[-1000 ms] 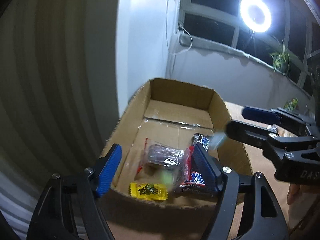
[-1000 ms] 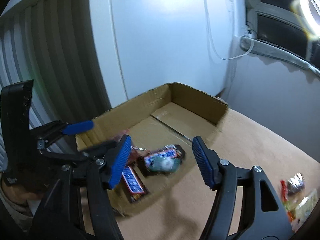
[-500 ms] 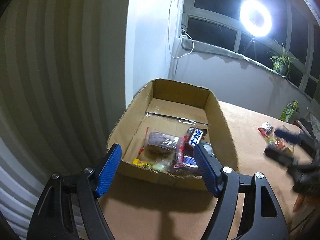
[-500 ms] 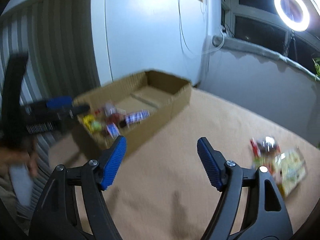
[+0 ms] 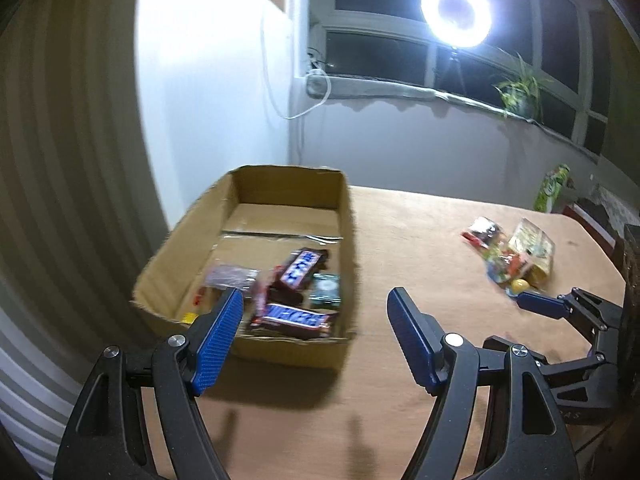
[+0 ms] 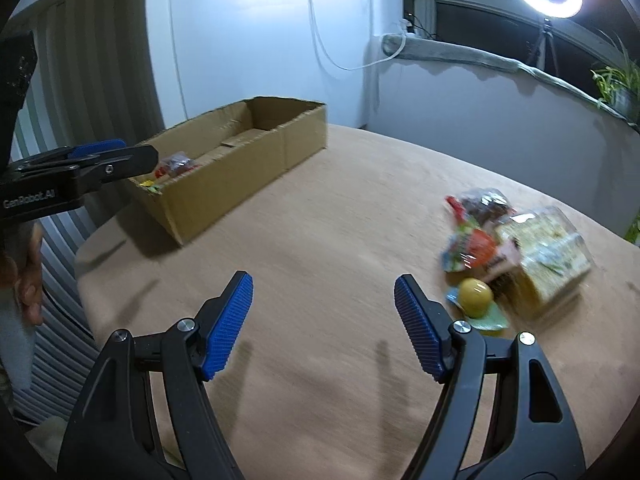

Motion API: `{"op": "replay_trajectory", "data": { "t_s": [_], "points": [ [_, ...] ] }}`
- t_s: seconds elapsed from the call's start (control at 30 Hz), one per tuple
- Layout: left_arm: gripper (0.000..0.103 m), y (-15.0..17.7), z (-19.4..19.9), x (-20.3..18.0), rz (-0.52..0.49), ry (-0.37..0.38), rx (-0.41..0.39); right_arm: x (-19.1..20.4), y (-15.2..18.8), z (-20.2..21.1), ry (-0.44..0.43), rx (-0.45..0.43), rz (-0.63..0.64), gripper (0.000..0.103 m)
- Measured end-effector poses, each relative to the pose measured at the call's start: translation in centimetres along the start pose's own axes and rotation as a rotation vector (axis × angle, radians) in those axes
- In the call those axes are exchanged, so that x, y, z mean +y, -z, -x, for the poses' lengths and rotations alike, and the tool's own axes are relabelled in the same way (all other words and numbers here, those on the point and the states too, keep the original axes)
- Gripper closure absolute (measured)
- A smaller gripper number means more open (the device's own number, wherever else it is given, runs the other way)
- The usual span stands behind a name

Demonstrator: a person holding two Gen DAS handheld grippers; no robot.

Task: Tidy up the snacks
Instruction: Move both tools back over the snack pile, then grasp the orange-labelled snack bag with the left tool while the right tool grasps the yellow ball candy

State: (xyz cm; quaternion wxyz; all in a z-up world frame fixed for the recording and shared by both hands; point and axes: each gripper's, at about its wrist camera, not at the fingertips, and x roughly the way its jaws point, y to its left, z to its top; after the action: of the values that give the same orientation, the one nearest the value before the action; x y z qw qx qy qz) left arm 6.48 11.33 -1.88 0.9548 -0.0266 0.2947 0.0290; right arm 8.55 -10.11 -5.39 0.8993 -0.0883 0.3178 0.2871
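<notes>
I read this as a room in a home: a potted plant (image 5: 516, 94) on the sill of a dark window (image 5: 380, 54), a ring light (image 5: 456, 14) on a tripod, and a cloth-covered surface (image 6: 340, 240).

An open cardboard box (image 5: 346, 216) sits on the table (image 5: 400, 264), holding chocolate bars (image 5: 294, 316) and small wrapped sweets at its near end. Well right of the box lies a loose pile of snack packets (image 6: 520, 248), a yellow ball-shaped sweet (image 6: 475, 295) at its near edge.
</notes>
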Motion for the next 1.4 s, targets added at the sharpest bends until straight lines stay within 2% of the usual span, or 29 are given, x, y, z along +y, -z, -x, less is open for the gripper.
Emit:
{"op": "replay_trajectory", "data": {
  "t_s": [0.3, 0.37, 0.47, 0.53, 0.63, 0.73, 0.83, 1.0, 1.13, 1.23, 1.37, 1.4],
  "points": [
    [0.028, -0.1, -0.9, -4.5, -0.087, 0.045, 0.028, -4.2, 1.4, 1.0, 0.072, 0.016, -0.056, 0.026],
    [0.028, -0.2, -1.3, -5.6, -0.106, 0.06, 0.036, -5.4, 1.6, 1.3, 0.093, 0.026, -0.069, 0.022],
    [0.028, -0.3, -2.2, -7.6, -0.142, 0.098, 0.047, -7.2, 2.0, 1.3, 0.123, 0.052, -0.086, 0.021],
    [0.028, -0.4, -3.1, -9.2, -0.178, 0.156, 0.054, -8.6, 2.2, 1.2, 0.135, 0.077, -0.11, 0.021],
    [0.028, -0.6, -4.8, -11.6, -0.236, 0.231, 0.081, -9.8, 2.3, 0.6, 0.093, 0.108, -0.112, 0.021],
    [0.028, -0.9, -7.3, -14.4, -0.314, 0.315, 0.148, -10.0, 2.0, -0.3, 0.035, 0.143, -0.09, 0.021],
    [0.028, -0.8, -9.0, -16.0, -0.377, 0.349, 0.196, -10.2, 1.2, -1.1, 0.005, 0.164, -0.048, 0.021],
    [0.028, -1.5, -10.9, -16.8, -0.392, 0.316, 0.211, -10.6, 0.3, -2.5, -0.03, 0.191, -0.01, 0.025],
    [0.028, -1.8, -11.8, -17.6, -0.391, 0.339, 0.216, -11.2, -0.1, -3.1, -0.04, 0.201, -0.008, 0.049],
    [0.028, -1.7, -12.4, -18.6, -0.402, 0.355, 0.225, -11.4, 0.2, -3.1, -0.049, 0.206, -0.014, 0.059],
    [0.03, -1.6, -12.7, -18.8, -0.394, 0.389, 0.235, -11.7, 0.7, -2.4, -0.058, 0.196, -0.02, 0.062],
    [0.039, -1.6, -12.8, -18.6, -0.389, 0.393, 0.24, -11.8, 0.8, -2.2, -0.056, 0.193, -0.024, 0.062]
  ]
}}
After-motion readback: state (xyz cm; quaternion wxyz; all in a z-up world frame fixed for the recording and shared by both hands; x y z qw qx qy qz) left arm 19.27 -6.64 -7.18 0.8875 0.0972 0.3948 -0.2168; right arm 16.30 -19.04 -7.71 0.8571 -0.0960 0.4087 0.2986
